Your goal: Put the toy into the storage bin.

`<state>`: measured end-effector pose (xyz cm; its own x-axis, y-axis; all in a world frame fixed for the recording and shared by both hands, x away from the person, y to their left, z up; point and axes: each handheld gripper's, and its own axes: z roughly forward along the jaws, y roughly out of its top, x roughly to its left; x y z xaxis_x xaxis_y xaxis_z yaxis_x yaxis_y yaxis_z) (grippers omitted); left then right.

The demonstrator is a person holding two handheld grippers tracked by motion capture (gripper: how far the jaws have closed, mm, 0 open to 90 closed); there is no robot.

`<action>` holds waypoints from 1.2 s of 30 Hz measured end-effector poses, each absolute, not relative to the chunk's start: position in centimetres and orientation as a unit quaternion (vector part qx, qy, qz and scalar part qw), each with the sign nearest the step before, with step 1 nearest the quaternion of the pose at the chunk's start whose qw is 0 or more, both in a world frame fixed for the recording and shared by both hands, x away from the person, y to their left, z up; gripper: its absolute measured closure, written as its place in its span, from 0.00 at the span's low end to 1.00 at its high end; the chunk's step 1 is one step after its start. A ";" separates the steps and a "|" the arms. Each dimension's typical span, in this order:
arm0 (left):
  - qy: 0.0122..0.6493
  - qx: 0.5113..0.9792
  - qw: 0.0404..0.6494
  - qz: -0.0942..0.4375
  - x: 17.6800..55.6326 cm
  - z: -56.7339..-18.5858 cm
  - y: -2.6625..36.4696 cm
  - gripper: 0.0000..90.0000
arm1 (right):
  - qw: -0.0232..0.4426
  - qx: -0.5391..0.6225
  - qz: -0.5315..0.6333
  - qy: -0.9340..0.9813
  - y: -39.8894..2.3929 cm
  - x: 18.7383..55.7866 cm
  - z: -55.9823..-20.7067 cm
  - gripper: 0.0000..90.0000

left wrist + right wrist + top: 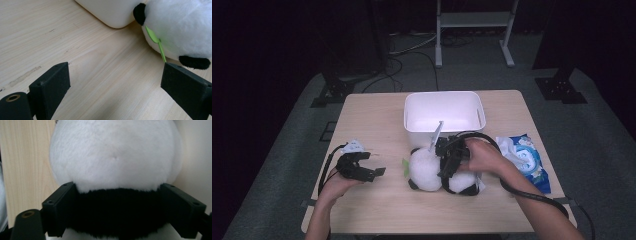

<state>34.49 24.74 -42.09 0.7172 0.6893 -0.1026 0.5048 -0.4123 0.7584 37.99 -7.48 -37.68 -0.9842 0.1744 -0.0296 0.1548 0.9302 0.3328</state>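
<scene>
A white and black panda plush (427,170) lies on the wooden table (372,120), just in front of a white bin (444,95). My right gripper (447,172) comes down over its middle. In the right gripper view the jaws (117,188) stand wide on either side of the plush's black band (115,212), open, with the white fur (115,157) above. My left gripper (373,164) rests open at the table's left with nothing between its jaws (116,72). Its view shows the plush (180,25) with a green leaf (153,37) and the bin's corner (110,15).
A blue and white packet (527,160) lies at the table's right, beside my right forearm. A small white item (353,146) sits just behind the left gripper. Stands and cables occupy the dark floor behind the table.
</scene>
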 end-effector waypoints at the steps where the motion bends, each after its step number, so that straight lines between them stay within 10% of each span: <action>1: 0.359 0.832 0.407 0.113 34.5 -42.1 24.7 0.08 | 0.031 0.085 0.165 0.982 -7.3 37.9 -37.8 0.17; 18: 0.355 0.834 0.406 0.113 34.5 -42.0 24.5 0.08 | 0.051 0.088 0.188 0.977 -7.3 36.9 -37.9 0.54; 36: 0.365 0.826 0.414 0.115 34.4 -41.9 25.2 0.08 | 0.029 0.082 0.230 0.969 -8.5 36.1 -35.9 0.71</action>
<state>34.39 25.24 -41.92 0.7072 0.6979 -0.1129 0.5084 -0.3911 0.7672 36.11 -8.50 -35.95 -0.9848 0.1724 -0.0186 0.1457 0.8808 0.4506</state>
